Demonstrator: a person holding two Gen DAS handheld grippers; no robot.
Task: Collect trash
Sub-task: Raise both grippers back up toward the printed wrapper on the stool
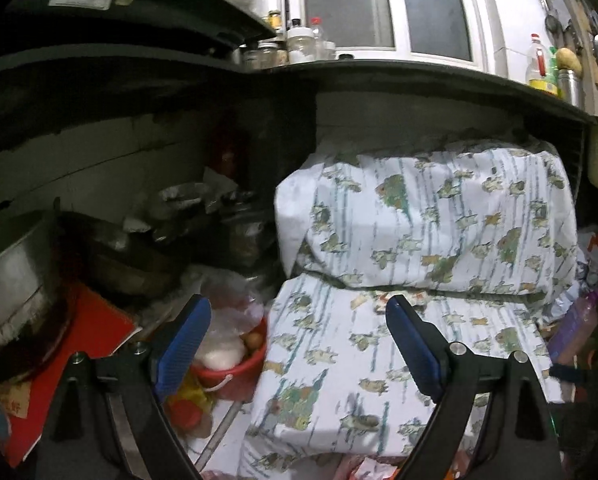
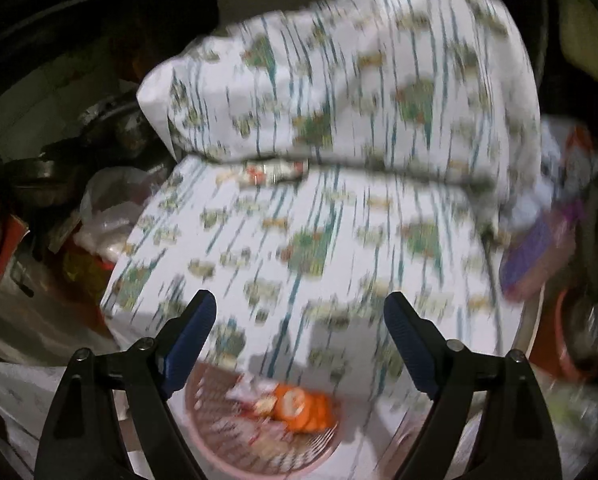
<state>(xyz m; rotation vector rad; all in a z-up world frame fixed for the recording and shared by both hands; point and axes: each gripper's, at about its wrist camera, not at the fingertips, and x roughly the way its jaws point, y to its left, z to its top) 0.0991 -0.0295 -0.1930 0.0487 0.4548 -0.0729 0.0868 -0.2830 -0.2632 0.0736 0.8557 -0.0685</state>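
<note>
My left gripper (image 1: 299, 320) is open and empty, hovering over a patterned white cloth (image 1: 379, 360) that covers a stacked bundle under a dark counter. My right gripper (image 2: 299, 316) is open and empty over the same cloth (image 2: 319, 220); this view is blurred. A small red-and-white wrapper (image 2: 275, 172) lies in the fold between the two cloth-covered layers, and it also shows in the left wrist view (image 1: 373, 300). Below the right gripper a pink mesh basket (image 2: 219, 432) holds orange and white wrappers (image 2: 299, 404).
A red bucket (image 1: 235, 372) with bags and eggs stands left of the cloth. Metal pots (image 1: 15, 272) and a red mat (image 1: 79, 348) lie at the left. A purple bottle (image 1: 575, 324) lies at the right. Jars (image 1: 295, 42) stand on the counter above.
</note>
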